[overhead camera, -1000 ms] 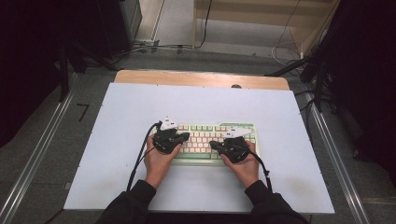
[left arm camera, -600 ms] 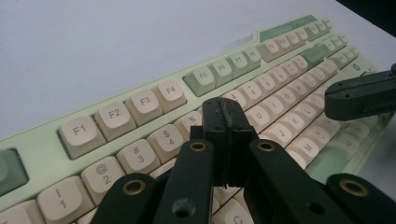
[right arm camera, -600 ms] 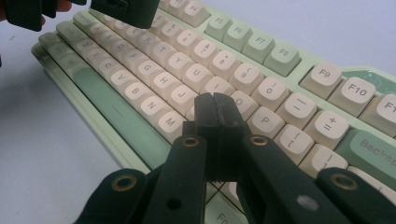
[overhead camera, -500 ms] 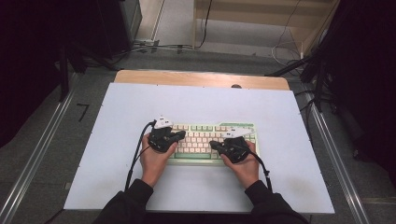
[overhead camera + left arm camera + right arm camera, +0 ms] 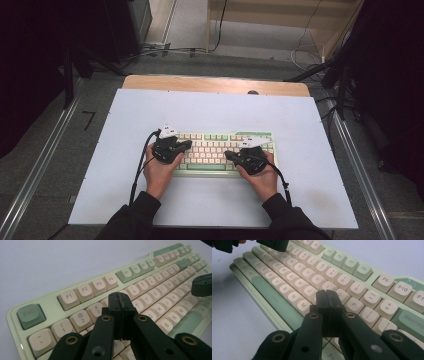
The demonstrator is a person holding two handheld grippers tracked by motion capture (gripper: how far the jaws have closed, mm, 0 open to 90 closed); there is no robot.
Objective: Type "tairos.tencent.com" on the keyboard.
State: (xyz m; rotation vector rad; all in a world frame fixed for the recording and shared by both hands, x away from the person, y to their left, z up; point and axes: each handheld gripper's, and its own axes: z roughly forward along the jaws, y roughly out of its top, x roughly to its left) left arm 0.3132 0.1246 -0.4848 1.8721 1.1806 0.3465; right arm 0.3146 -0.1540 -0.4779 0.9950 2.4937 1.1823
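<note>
With both the left claw (image 5: 121, 305) and right claw (image 5: 329, 300) pressed together over the centre-frame keyboard (image 5: 220, 150), a blunt tip could strike two neighbouring keys at once.

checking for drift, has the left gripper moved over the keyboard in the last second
Yes, slightly. The left gripper, shut, has slid left along the pale green and cream keyboard, from over its left-centre keys toward its left end.
</note>
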